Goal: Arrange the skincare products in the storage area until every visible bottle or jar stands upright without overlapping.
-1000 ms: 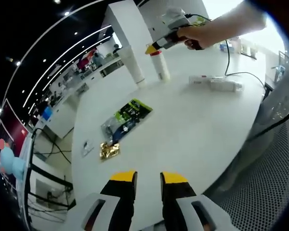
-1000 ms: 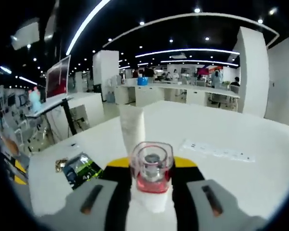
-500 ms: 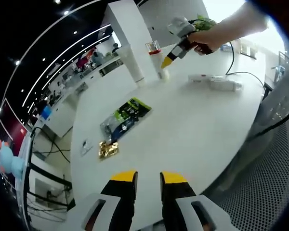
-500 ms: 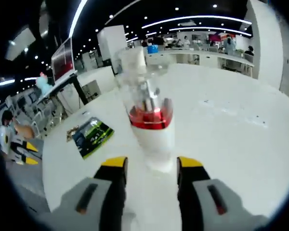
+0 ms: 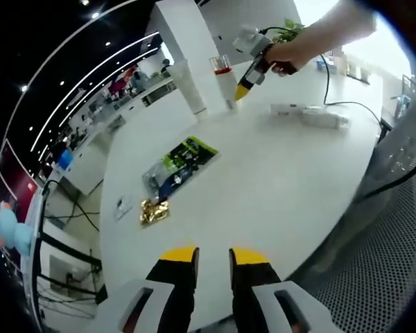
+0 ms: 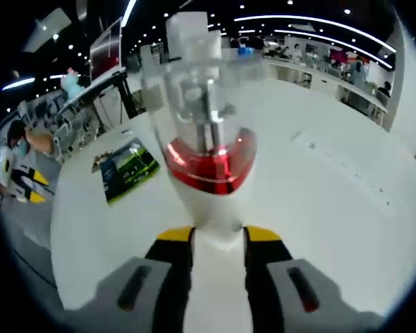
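A white pump bottle point(image 5: 225, 82) with a red band and a clear cap stands upright at the far side of the white table point(image 5: 263, 194). A white tube point(image 5: 196, 89) stands upright just left of it. My right gripper point(image 5: 241, 90), held by a hand, reaches the bottle's lower body from the right. In the right gripper view the bottle point(image 6: 211, 173) looms close, and my right gripper point(image 6: 219, 239) presses both jaws against its white body. The tube point(image 6: 192, 31) peeks out behind the cap. My left gripper point(image 5: 213, 257) hovers near the table's near edge, jaws slightly apart with nothing between them.
Green and black sachets point(image 5: 182, 159), a gold packet point(image 5: 151, 209) and a small card point(image 5: 123, 207) lie left of centre. A white power strip point(image 5: 308, 114) with a black cable lies on the right. The sachets point(image 6: 125, 166) and a person point(image 6: 7, 159) are at the left.
The right gripper let go of the bottle's top, pulled back, dropped lower and narrowed its jaws onto the bottle's body. The left gripper has stayed in place.
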